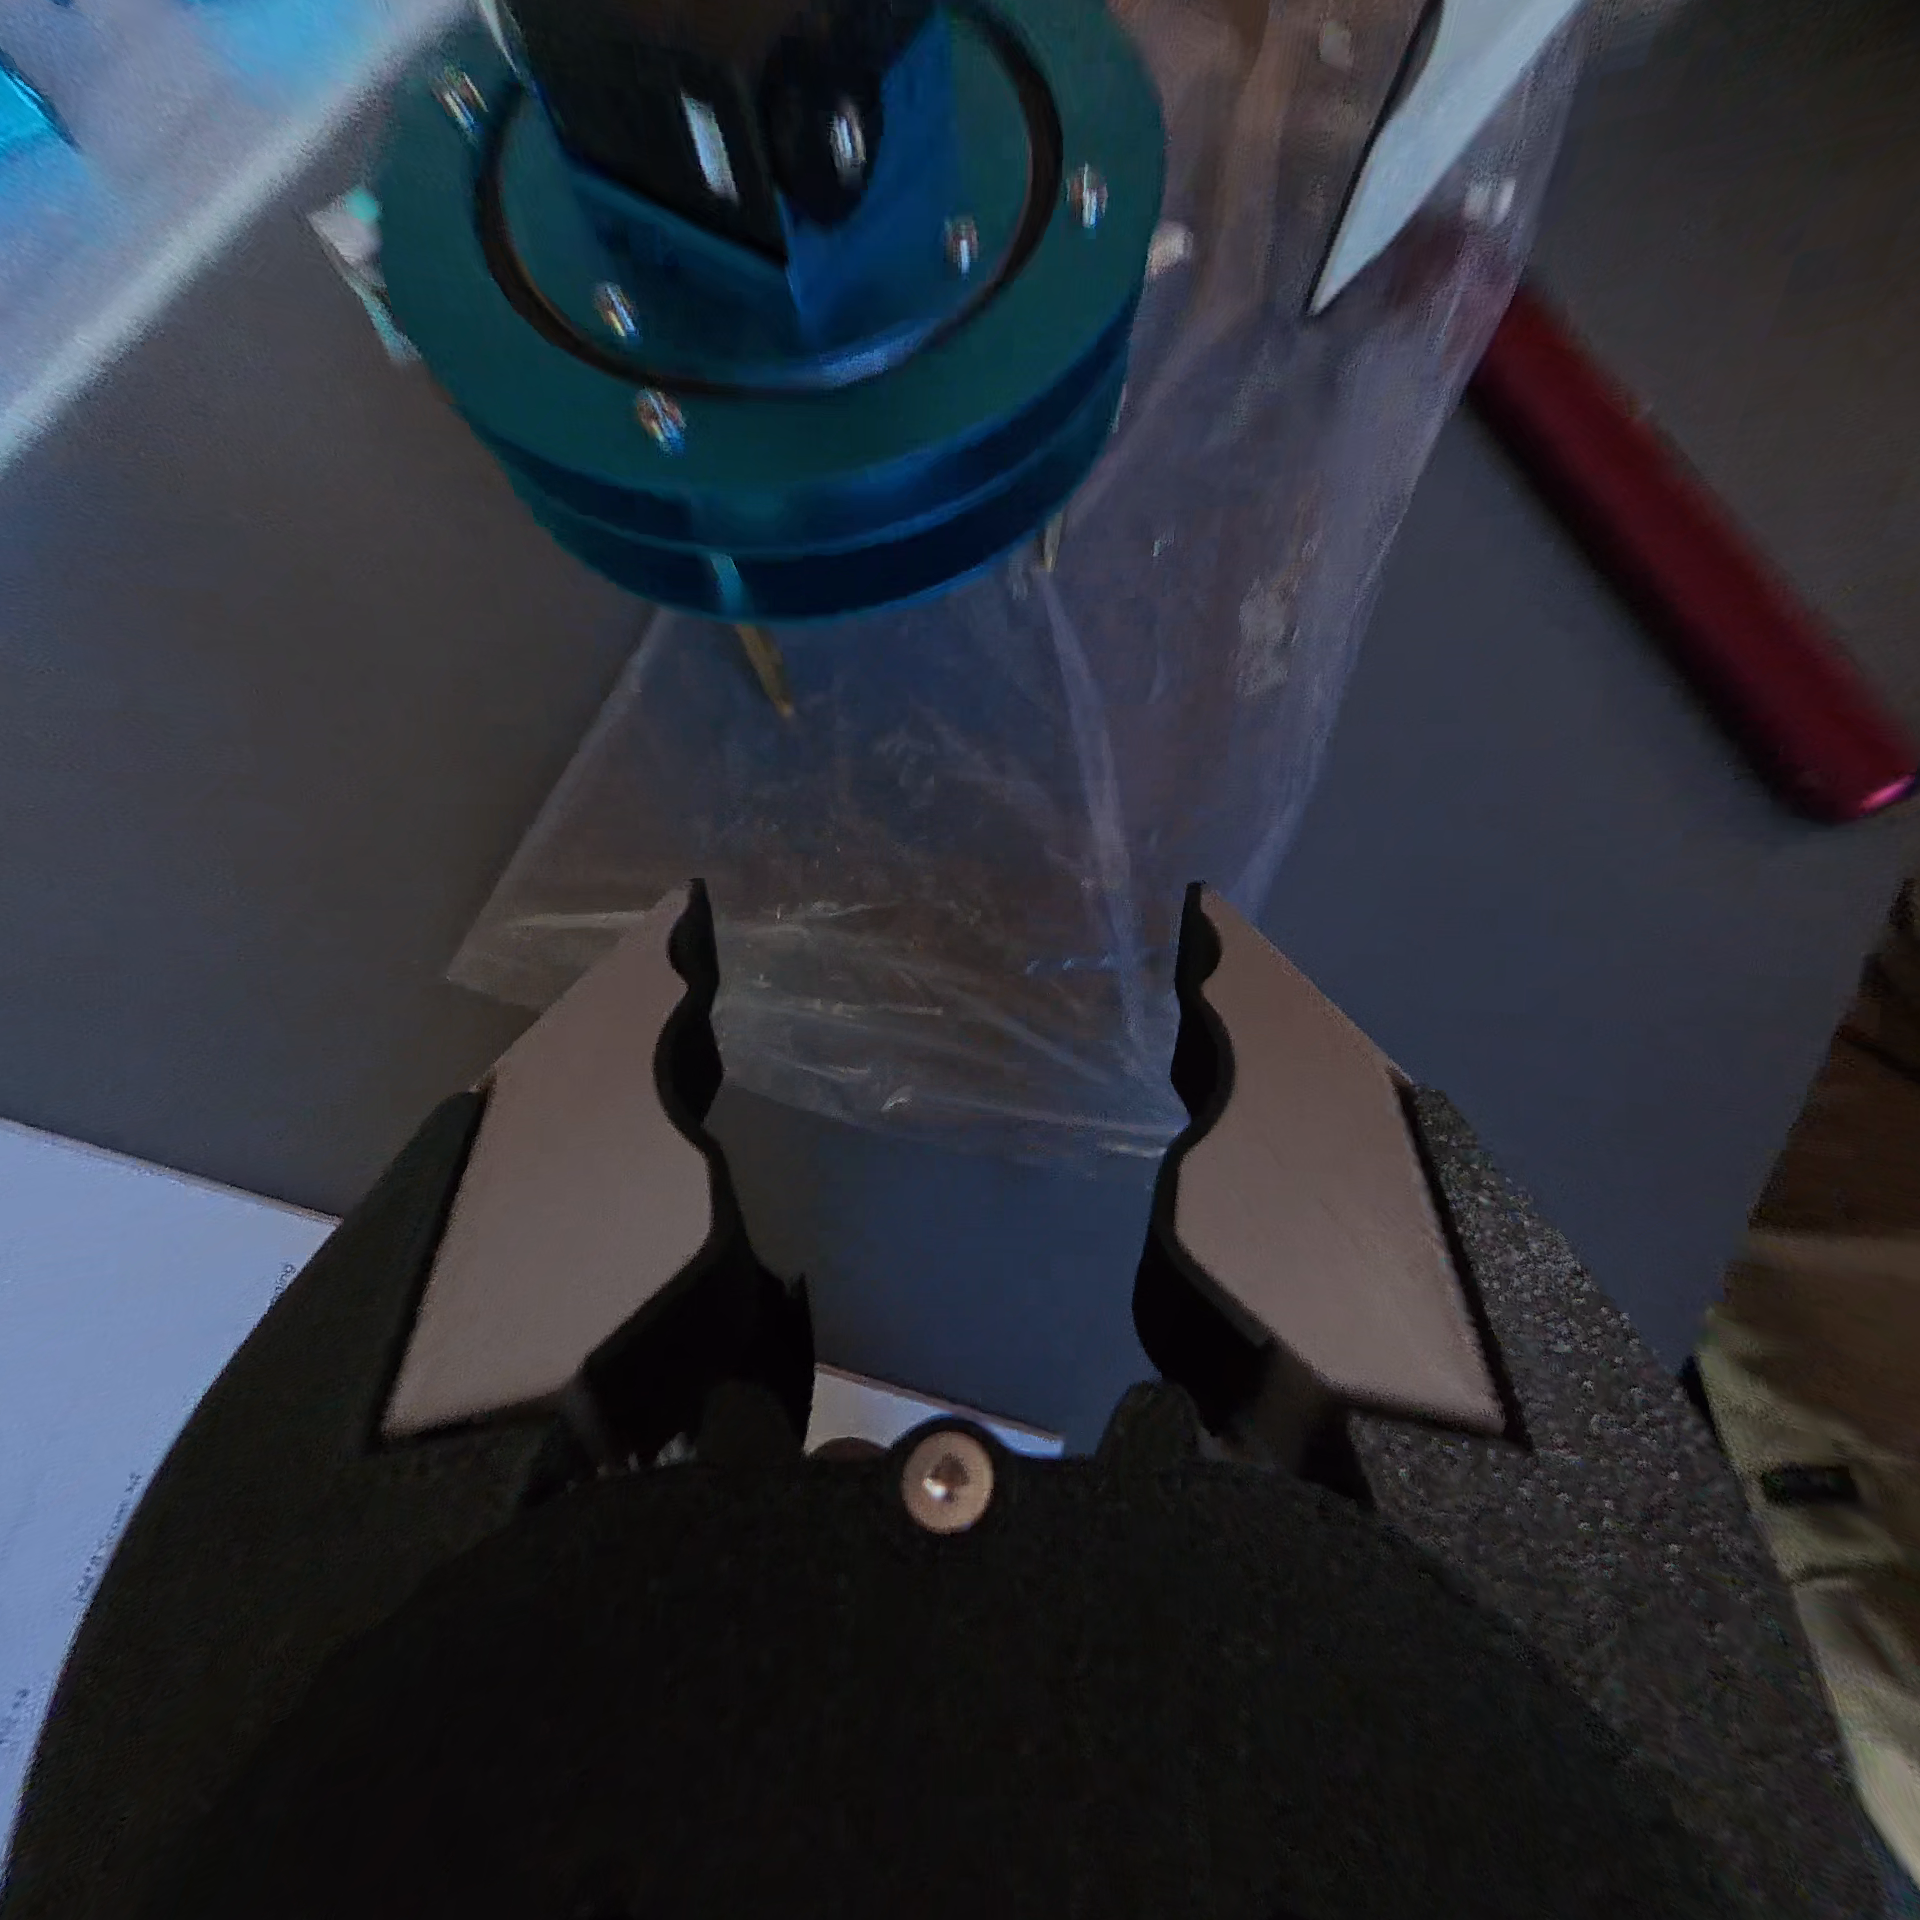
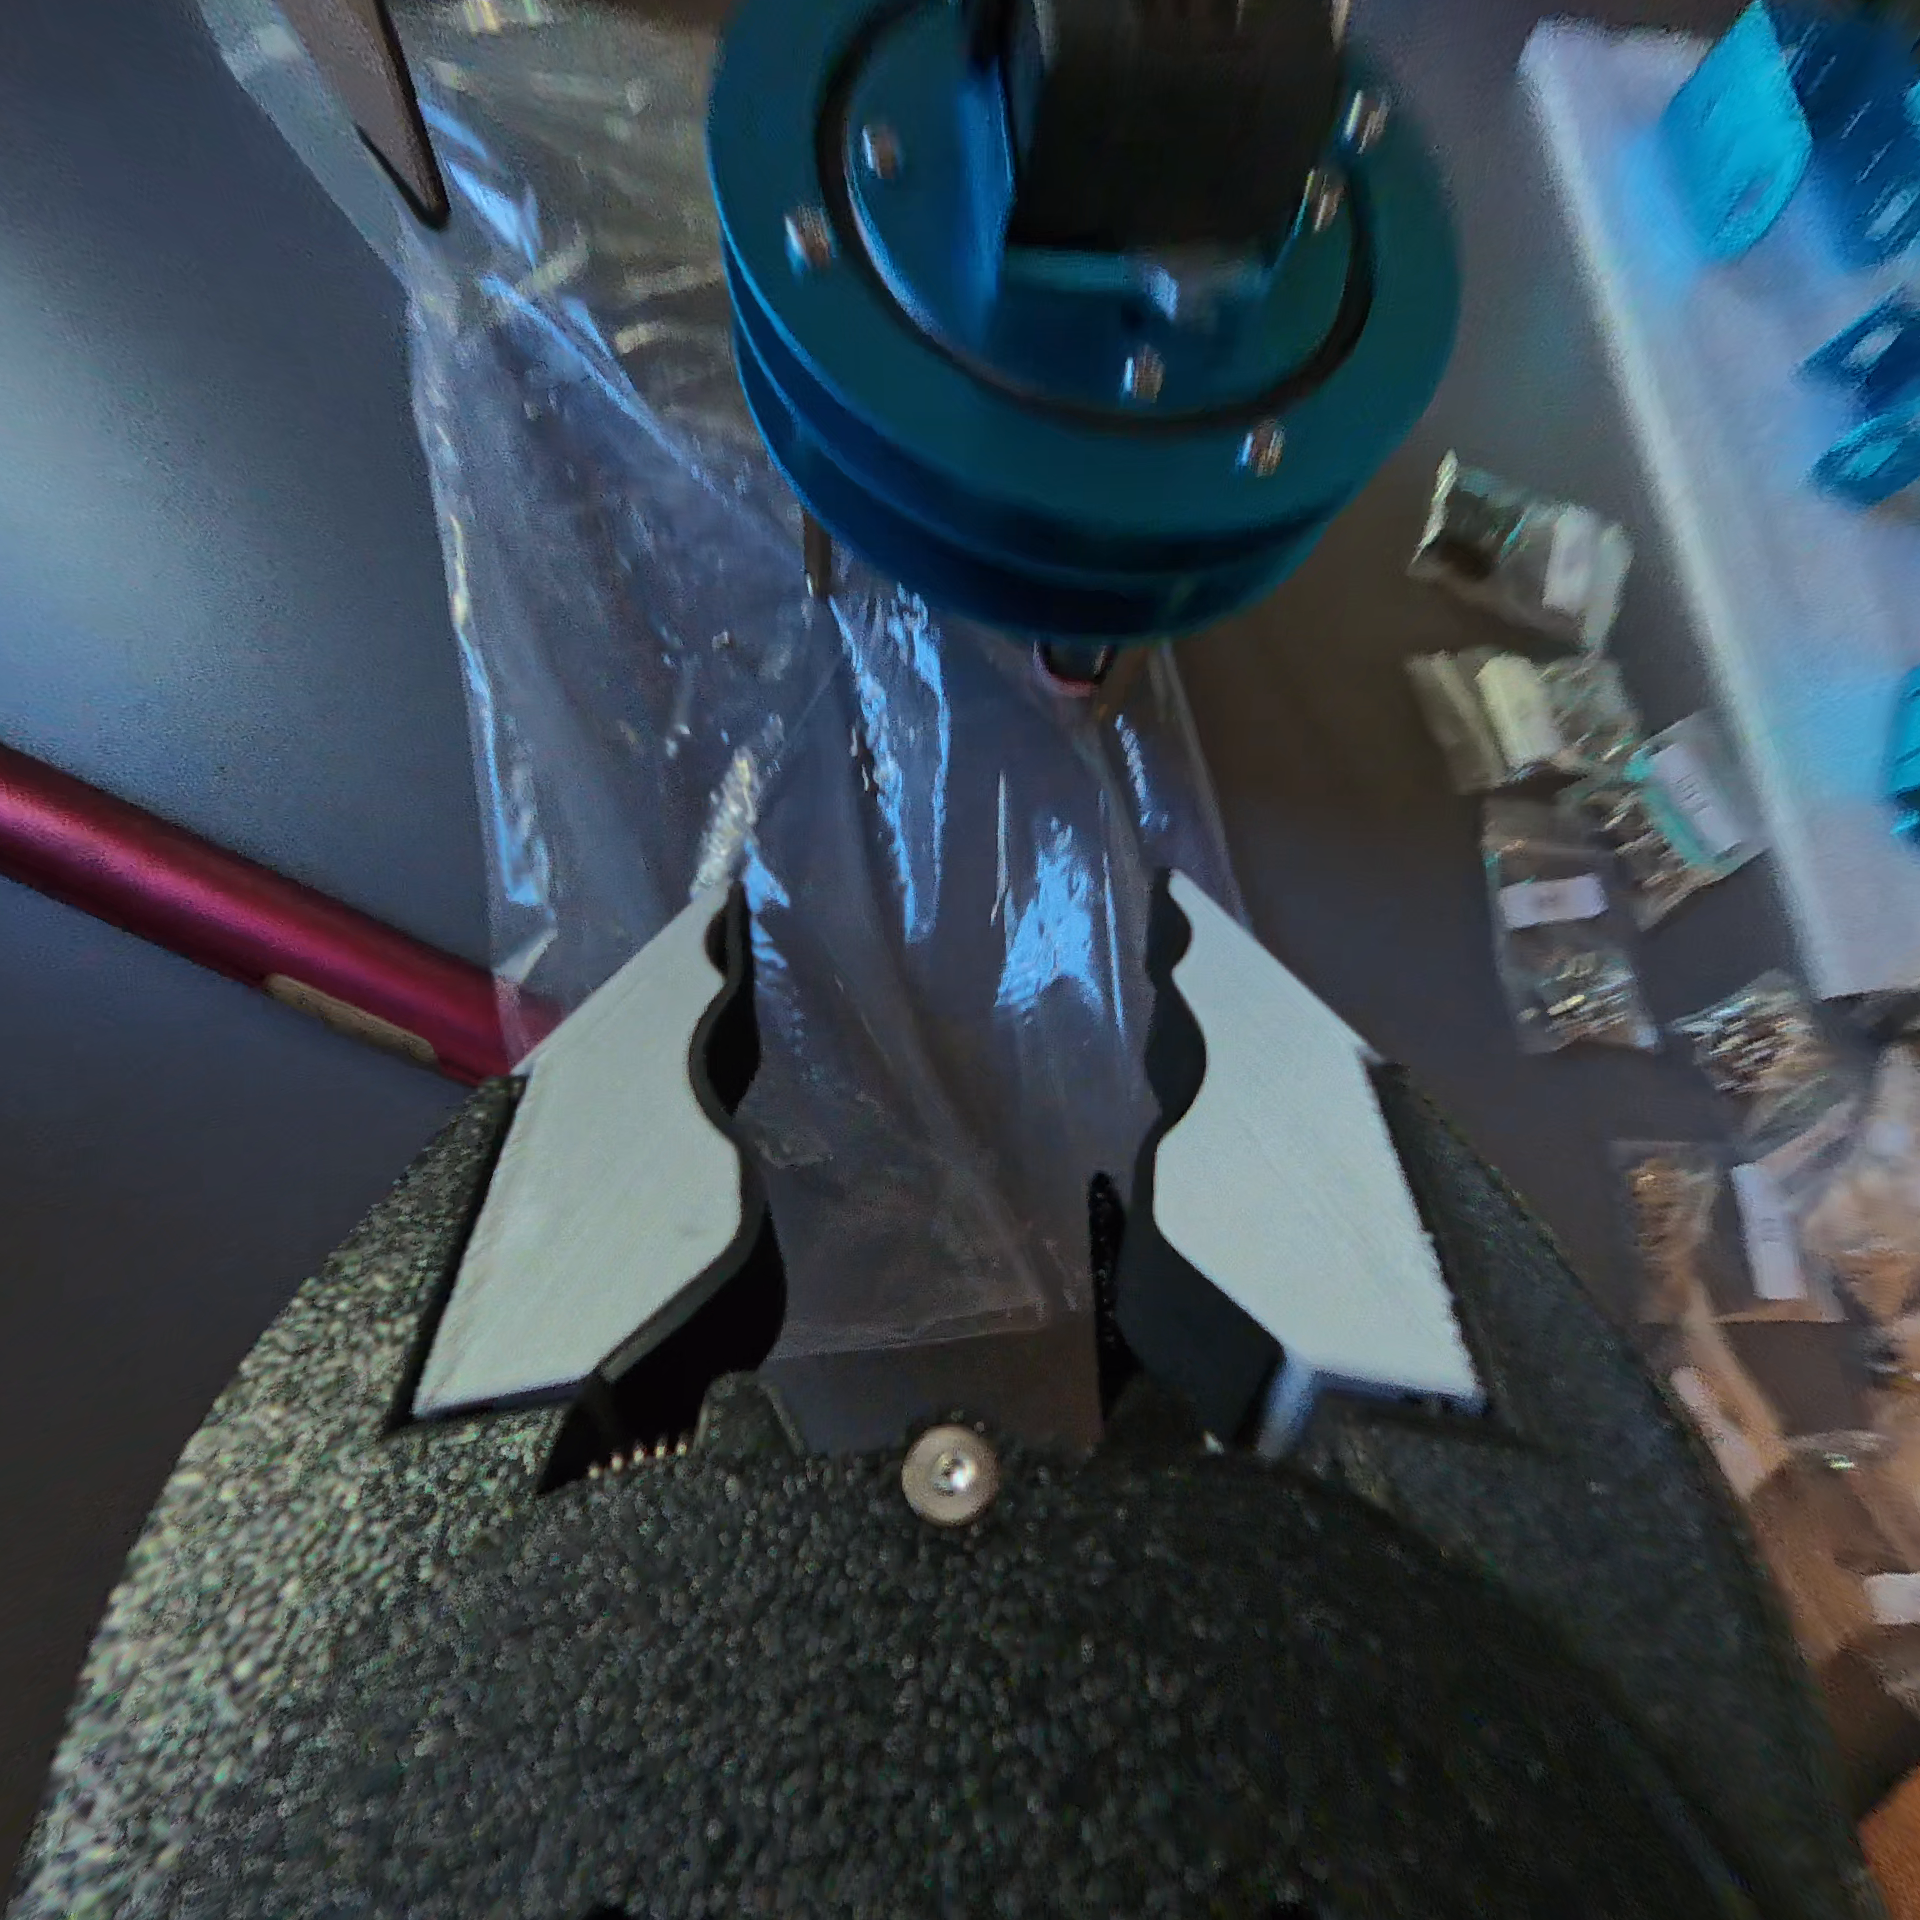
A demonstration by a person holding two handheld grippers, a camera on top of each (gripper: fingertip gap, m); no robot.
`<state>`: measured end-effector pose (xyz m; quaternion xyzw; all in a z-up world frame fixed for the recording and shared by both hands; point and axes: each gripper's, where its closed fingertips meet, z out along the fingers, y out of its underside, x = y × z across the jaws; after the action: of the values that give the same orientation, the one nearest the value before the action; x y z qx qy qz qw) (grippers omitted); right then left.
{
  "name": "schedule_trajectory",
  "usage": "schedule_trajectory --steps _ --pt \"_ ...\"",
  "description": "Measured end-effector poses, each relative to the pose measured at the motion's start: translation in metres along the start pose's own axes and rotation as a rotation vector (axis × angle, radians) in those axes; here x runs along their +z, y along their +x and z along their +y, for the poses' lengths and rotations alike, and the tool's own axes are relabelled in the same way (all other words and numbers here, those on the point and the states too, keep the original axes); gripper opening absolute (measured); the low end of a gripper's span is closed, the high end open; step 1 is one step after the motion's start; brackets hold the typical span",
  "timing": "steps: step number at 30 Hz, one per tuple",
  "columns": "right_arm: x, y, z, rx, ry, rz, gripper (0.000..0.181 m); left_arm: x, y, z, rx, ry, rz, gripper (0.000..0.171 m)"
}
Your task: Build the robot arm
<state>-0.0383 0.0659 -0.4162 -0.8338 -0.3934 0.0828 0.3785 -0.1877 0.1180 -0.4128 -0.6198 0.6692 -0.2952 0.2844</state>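
The left gripper (image 1: pixel 945 894) has its jaws spread wide and grips nothing; it hangs above the near end of a clear plastic bag (image 1: pixel 883 914) lying on the grey table (image 1: pixel 260 779). Beyond its fingertips a blue ring-shaped metal part (image 1: pixel 769 436) with small screws hovers over the bag, blurred. A red cylinder (image 1: pixel 1683 582) lies to the right, and a white sheet (image 1: pixel 135 1351) covers the near left corner.

The right gripper (image 2: pixel 951 883) is likewise released, its jaws apart over the bag (image 2: pixel 914 935), with the blue ring (image 2: pixel 1081 468) ahead. The red cylinder (image 2: pixel 239 914) passes on the left. Small packets of hardware (image 2: pixel 1579 831) lie scattered toward the table's right edge, near a white box (image 2: pixel 1683 520).
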Motion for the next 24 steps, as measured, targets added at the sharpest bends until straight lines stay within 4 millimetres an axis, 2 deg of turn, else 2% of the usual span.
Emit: schedule_trajectory --steps 2,5,6,10,13,18,24 --pt "-0.011 -0.006 -0.02 -0.034 0.052 -0.018 0.058 -0.017 0.005 -0.019 -0.032 0.123 -0.046 0.082" --pt "-0.018 -0.023 -0.038 -0.022 0.079 -0.17 0.037 -0.04 0.019 -0.033 -0.031 0.246 -0.162 0.066" --pt "-0.015 -0.027 -0.039 -0.009 0.077 -0.234 0.028 -0.046 0.03 -0.038 -0.028 0.293 -0.171 0.062" --pt "0.013 -0.012 -0.026 0.048 0.02 -0.271 0.013 -0.063 0.073 -0.049 -0.023 0.435 -0.131 0.049" --pt "0.024 -0.015 -0.013 0.05 -0.021 -0.303 0.012 -0.065 0.092 -0.046 0.025 0.442 -0.128 0.047" --pt "0.032 -0.018 -0.003 0.032 -0.053 -0.296 0.011 -0.061 0.106 -0.041 0.078 0.433 -0.12 0.044" --pt "0.026 -0.015 -0.003 0.05 -0.063 -0.287 0.011 -0.042 0.107 -0.037 0.1 0.372 -0.122 0.04"
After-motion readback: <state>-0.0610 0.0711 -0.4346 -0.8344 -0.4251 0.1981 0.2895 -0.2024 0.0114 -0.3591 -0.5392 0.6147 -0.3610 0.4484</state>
